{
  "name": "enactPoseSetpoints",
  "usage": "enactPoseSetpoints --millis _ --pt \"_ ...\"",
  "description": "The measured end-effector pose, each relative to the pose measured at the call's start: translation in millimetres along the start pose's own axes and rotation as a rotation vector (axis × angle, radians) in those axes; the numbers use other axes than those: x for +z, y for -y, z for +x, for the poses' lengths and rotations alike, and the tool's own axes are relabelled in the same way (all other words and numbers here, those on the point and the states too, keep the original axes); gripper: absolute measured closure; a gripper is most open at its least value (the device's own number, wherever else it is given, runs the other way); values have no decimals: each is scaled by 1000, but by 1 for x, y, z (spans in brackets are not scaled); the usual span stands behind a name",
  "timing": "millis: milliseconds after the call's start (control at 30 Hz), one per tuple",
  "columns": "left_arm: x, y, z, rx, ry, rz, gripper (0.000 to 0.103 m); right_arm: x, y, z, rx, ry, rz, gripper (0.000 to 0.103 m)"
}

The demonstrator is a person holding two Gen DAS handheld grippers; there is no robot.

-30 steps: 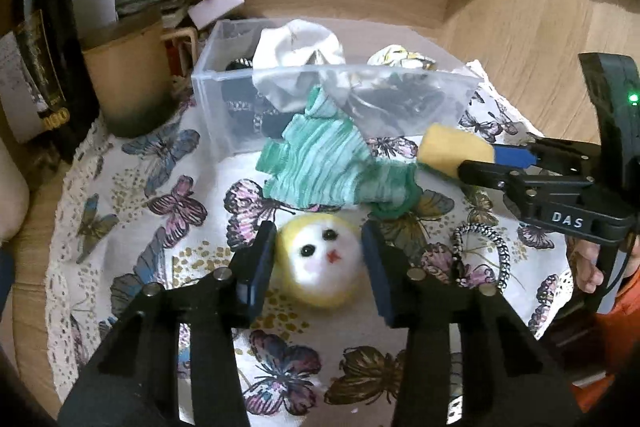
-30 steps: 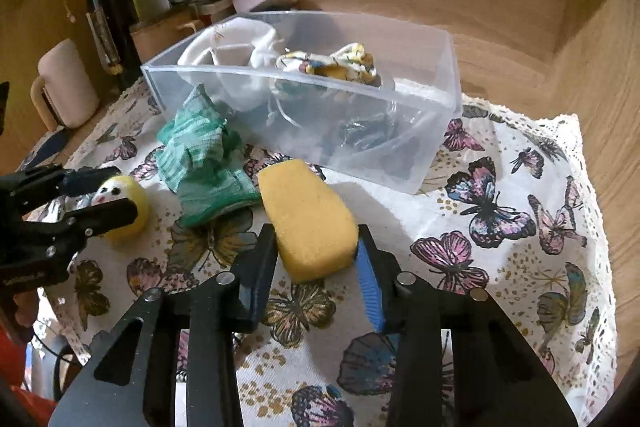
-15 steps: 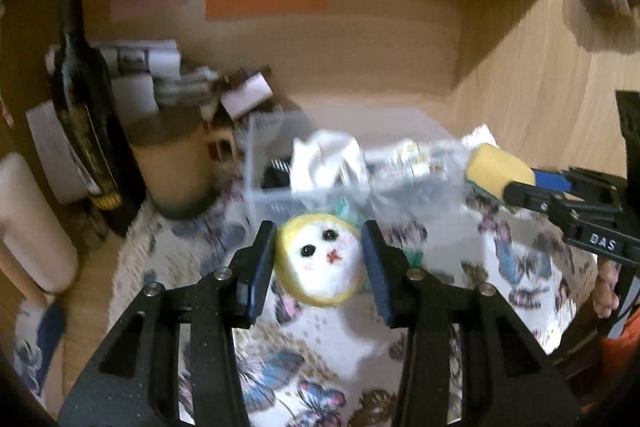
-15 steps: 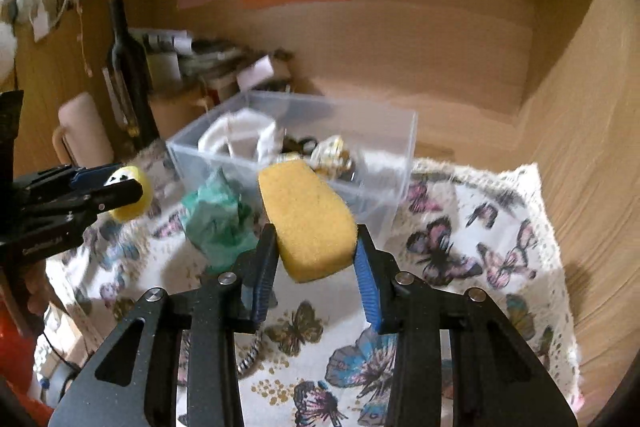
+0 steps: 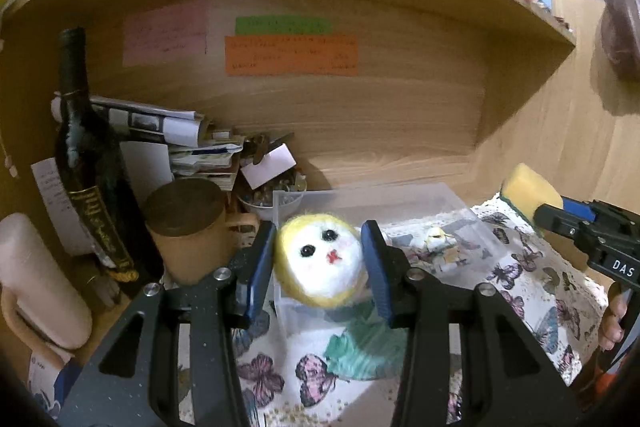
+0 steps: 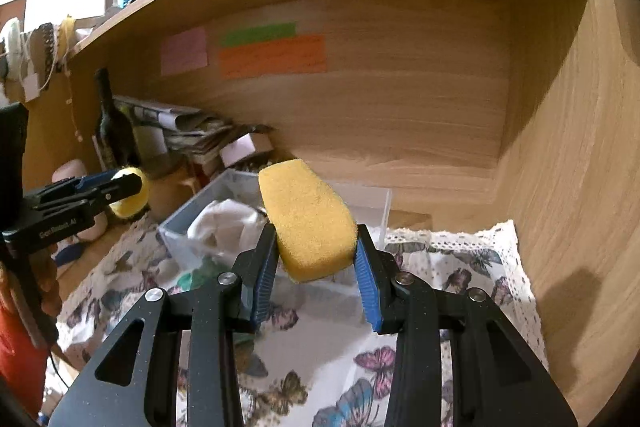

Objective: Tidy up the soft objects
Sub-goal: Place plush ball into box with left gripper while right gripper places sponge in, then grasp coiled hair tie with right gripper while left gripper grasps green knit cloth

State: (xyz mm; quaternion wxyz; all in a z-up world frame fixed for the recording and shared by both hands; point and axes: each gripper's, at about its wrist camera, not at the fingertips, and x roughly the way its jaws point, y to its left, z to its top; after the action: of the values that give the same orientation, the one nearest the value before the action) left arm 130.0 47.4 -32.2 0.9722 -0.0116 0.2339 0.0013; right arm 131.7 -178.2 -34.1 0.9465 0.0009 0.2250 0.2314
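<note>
My left gripper [image 5: 318,261] is shut on a round yellow-and-white plush face [image 5: 320,263] and holds it in the air in front of the clear plastic bin [image 5: 400,195]. My right gripper [image 6: 316,259] is shut on a yellow sponge [image 6: 306,223] and holds it above the bin [image 6: 208,199], which has white cloth [image 6: 224,223] inside. A green knitted cloth [image 5: 368,347] lies on the butterfly tablecloth [image 5: 520,279] in front of the bin. The right gripper with the sponge [image 5: 528,193] shows at the right of the left wrist view.
A dark wine bottle [image 5: 92,179], a tan lidded mug [image 5: 188,227], a pink mug [image 5: 36,279] and stacked papers [image 5: 180,139] crowd the left back corner. Wooden walls [image 6: 560,167] and a shelf overhead enclose the desk.
Both grippers have lifted their loads off the tablecloth: the plush and the sponge rose and moved toward the bin. The views now tilt up at the back wall.
</note>
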Motion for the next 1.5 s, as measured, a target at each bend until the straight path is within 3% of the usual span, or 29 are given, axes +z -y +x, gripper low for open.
enactPoseSetpoints --millis 133,300,667,800,867,933,1067,1233,1500 --pt "1 -3 28 -21 -60 -12 60 6 0 19 15 -23 11 69" --pt "-5 -1 60 5 -119 9 60 8 -9 46 42 -76 -2 69" --pt "-15 -2 88 28 -169 30 59 -4 -22 105 48 -224 -26 69" --pt "-15 -2 81 16 -170 31 46 -8 -21 111 49 -264 -30 66" --pt "-16 -1 76 22 -157 36 37 -9 -20 110 48 -274 -32 59" --pt "-16 1 71 22 -148 43 35 -9 -19 107 41 -265 -33 45" --pt "-17 4 57 20 -135 65 29 -5 -19 92 23 -230 -44 39" --pt "-19 5 30 18 -105 53 2 -1 -19 66 8 -172 -63 27" --pt "-42 4 8 27 -130 70 0 -27 -17 29 37 -175 -93 25"
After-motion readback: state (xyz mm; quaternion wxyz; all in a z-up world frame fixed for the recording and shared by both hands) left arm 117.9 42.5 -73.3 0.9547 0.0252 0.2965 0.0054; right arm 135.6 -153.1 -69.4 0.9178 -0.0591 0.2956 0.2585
